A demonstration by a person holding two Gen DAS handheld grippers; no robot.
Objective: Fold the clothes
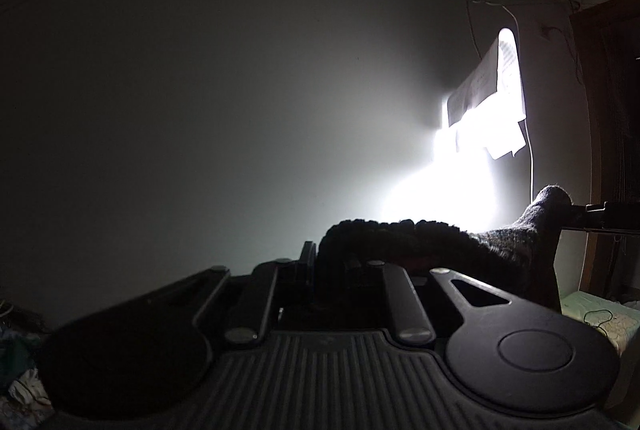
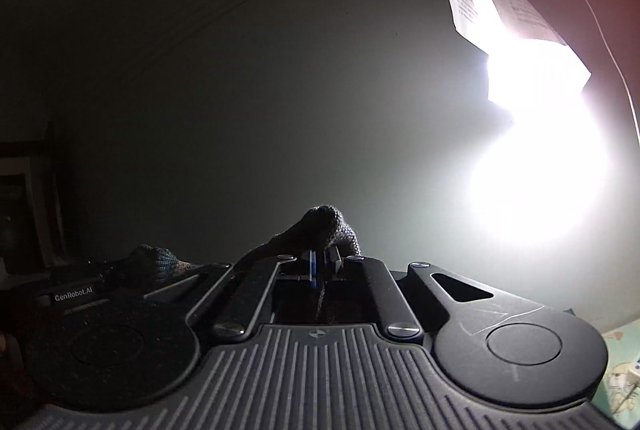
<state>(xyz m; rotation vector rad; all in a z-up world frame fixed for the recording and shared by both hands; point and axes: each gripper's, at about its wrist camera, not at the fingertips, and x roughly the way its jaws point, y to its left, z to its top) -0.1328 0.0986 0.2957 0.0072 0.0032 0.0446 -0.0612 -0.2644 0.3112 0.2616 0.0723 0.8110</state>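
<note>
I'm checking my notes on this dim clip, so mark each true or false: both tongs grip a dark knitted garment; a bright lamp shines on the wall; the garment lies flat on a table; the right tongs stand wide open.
1. Both tongs grip a dark knitted garment. True: the left tongs and the right tongs each pinch part of it.
2. A bright lamp shines on the wall. True.
3. The garment lies flat on a table. False: it is stretched in the air between the tongs.
4. The right tongs stand wide open. False: they are shut on the fabric.
</note>
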